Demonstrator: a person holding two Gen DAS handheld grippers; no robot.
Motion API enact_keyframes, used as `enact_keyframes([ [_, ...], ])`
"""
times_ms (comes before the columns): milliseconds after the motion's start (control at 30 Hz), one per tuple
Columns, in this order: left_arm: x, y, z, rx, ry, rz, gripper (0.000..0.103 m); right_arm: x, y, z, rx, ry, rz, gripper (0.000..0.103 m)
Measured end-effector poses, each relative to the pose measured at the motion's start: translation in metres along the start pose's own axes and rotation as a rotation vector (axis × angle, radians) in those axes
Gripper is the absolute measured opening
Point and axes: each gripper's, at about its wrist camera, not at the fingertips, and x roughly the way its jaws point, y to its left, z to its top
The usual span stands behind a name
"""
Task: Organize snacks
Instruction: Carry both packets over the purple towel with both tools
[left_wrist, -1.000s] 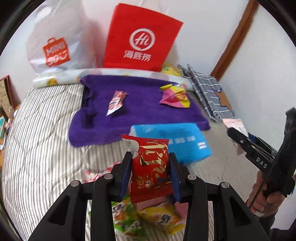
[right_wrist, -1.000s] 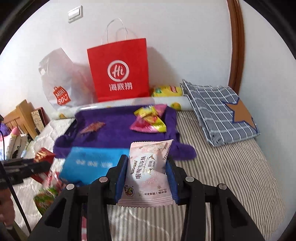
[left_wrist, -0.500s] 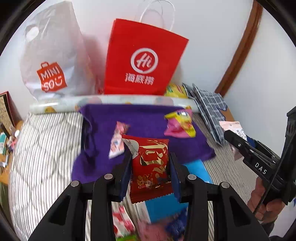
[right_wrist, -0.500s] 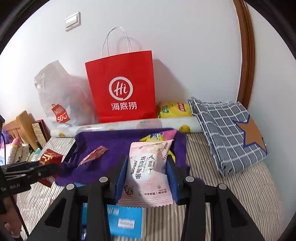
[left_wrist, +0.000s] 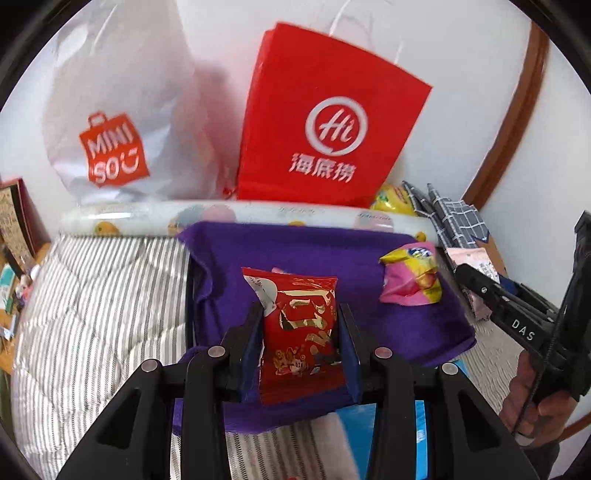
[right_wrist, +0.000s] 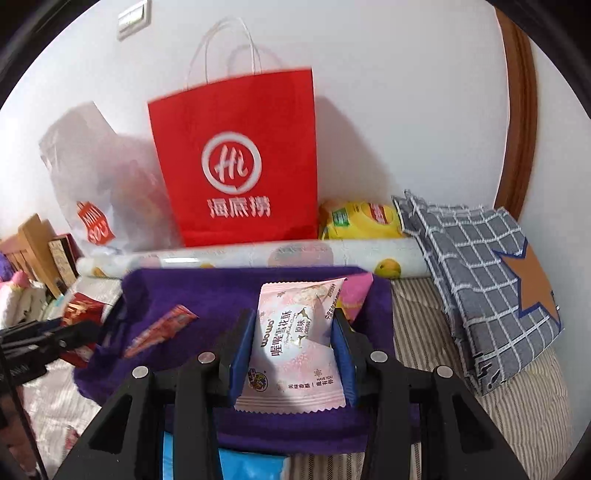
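Left claw (left_wrist: 300, 334) around red snack packet (left_wrist: 299, 332)

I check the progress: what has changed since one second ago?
Both grippers advanced over the purple towel toward the red bag. Unchanged: left gripper grips the red packet, right gripper grips the pink packet; nothing released.
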Motion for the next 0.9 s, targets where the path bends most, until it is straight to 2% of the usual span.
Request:
enact_keyframes([
  [100,0.006,0.010,-0.002,-0.028,0.009,0.018,0.039,0.009,-0.008,-0.008,0.020,0.029,0.020,0.039],
  [233,0.010,0.016,-0.006,-0.048,0.012,0.029,0.039,0.011,-0.020,-0.012,0.041,0.020,-0.012,0.039],
  [433,0.024,0.016,-0.011,-0.053,0.060,0.017,0.039,0.011,-0.035,-0.010,0.122,0.015,0.015,0.039],
  [900,0.025,0.026,-0.011,-0.107,0.073,-0.004,0.039,0.021,-0.031,-0.014,0.106,0.037,-0.017,0.039],
])
